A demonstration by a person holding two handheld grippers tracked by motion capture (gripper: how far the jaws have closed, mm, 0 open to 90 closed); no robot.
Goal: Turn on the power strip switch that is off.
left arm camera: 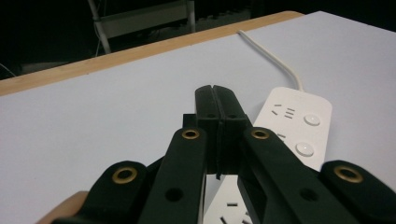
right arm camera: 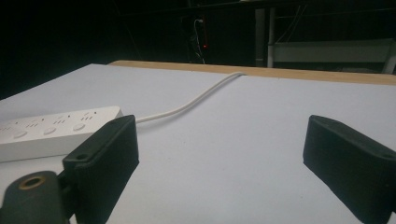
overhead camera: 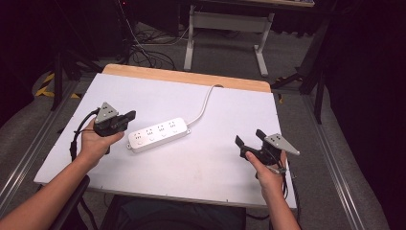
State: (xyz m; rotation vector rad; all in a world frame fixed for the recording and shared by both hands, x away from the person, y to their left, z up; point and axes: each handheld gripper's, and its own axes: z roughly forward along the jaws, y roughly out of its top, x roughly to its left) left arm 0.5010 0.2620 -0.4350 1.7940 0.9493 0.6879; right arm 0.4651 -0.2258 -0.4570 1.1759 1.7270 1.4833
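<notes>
A white power strip (overhead camera: 158, 134) lies mid-table (overhead camera: 225, 163), its cord (overhead camera: 205, 103) running over the far edge. The left tool (overhead camera: 128, 117), jaws closed and empty, sits just beside its left end. The right tool (overhead camera: 248, 142), wide open and empty, is well apart near the right edge.

power strip (left arm camera: 299, 126): near end behind left gripper (left arm camera: 219, 109) | cord (overhead camera: 207, 98): runs off table's far edge

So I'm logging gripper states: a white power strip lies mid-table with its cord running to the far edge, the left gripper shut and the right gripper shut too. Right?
Not quite. The right gripper is open: the right gripper view shows its jaws wide apart. The left gripper is shut, and the power strip and cord are as you say.
</notes>
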